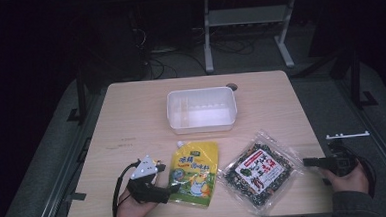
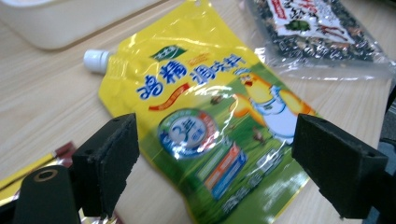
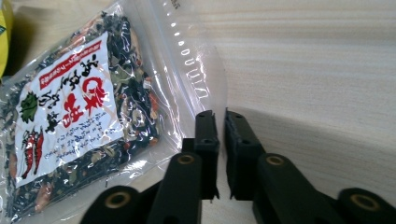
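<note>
Lying flat, yellow spout pouch (image 1: 195,172), capped end seemingly toward tub (image 1: 201,109).

L tool (image 2: 215,168) jaws wide apart; R tool (image 3: 221,154) jaws nearly touching.

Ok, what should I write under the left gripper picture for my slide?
Open left gripper poised over a yellow spout pouch lying flat on the wooden table.

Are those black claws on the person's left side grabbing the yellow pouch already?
Apart. In the left gripper view the left gripper has its jaws spread wide, and the yellow pouch lies flat on the table between and beyond them, unpinched.
</note>
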